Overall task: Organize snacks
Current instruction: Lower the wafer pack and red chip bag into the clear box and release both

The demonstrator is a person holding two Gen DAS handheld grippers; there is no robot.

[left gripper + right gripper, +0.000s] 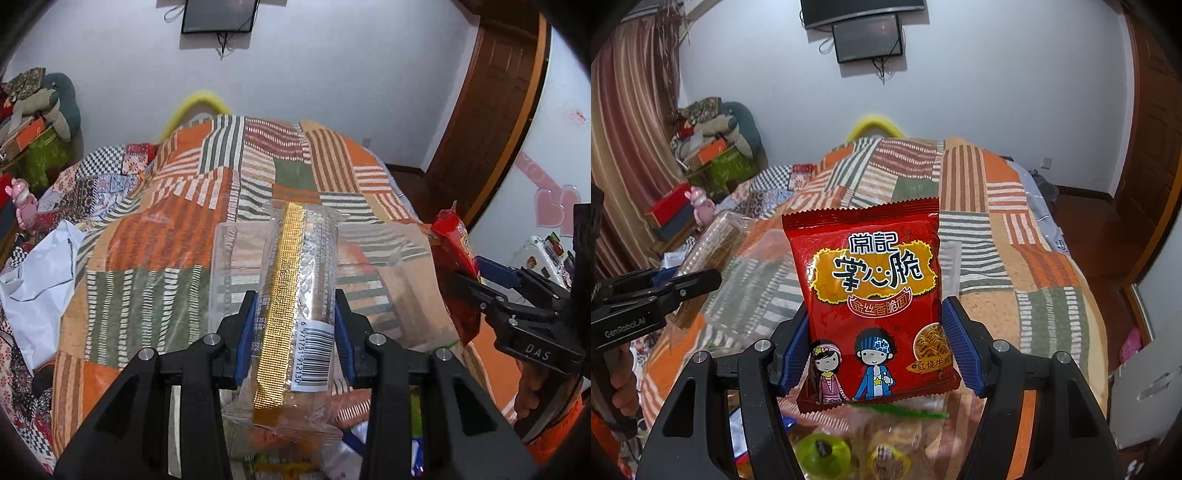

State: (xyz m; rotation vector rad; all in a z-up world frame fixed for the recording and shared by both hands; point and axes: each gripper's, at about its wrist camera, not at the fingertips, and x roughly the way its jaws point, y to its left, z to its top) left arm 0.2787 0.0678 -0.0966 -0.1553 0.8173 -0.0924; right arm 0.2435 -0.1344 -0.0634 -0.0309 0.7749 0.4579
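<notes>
My left gripper (295, 332) is shut on a clear-wrapped cake bar with a gold strip and barcode (295, 288), held above a clear plastic box (388, 266) on the bed. My right gripper (875, 347) is shut on a red crispy-noodle snack bag (871, 295), held upright over the same clear box (750, 288). The right gripper with the red bag (454, 258) shows at the right of the left wrist view. The left gripper with the cake bar (709, 258) shows at the left of the right wrist view. Loose snacks (849, 446) lie below my fingers.
A patchwork orange, green and white striped bedspread (184, 229) covers the bed. A white bag (37, 280) lies at its left edge. Boxes and soft toys (713, 155) pile up at the far left by a curtain. A brown wooden door (491, 110) stands at the right.
</notes>
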